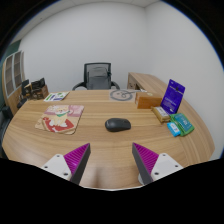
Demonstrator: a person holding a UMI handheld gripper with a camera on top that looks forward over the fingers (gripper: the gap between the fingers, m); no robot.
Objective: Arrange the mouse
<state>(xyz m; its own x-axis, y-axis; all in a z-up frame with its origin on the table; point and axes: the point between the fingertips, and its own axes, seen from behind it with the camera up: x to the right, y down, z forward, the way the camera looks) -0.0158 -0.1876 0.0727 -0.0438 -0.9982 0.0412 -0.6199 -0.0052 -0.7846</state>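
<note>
1. The gripper point(111, 163) is being held above the near edge of a wooden bench point(100, 140), with the fingers spread wide apart and nothing being gripped between them. The purple pads point(78, 156) on the inner faces are both showing, with plain bench top being seen in the gap.

2. The mouse point(118, 125), a dark one, is being left sitting flat on the bench, ahead of the fingers and pretty much in line with the gap between them. It's not being touched by either finger, and it's well apart from both.

3. A colourful picture book point(60, 121) is lying flat on the bench to the left of the mouse, with another flat printed item point(56, 96) being seen further back on that side.

4. Off to the right, a purple box point(174, 95) is standing upright, with a teal packet point(181, 125) lying just in front of it, nearer the bench edge.

5. A round greyish object point(122, 95) is sitting at the far side of the bench; what it is can't really be told.

6. An office chair point(98, 76) is being seen behind the bench against a white wall, and a shelf unit point(11, 78) is standing at the far left.
</note>
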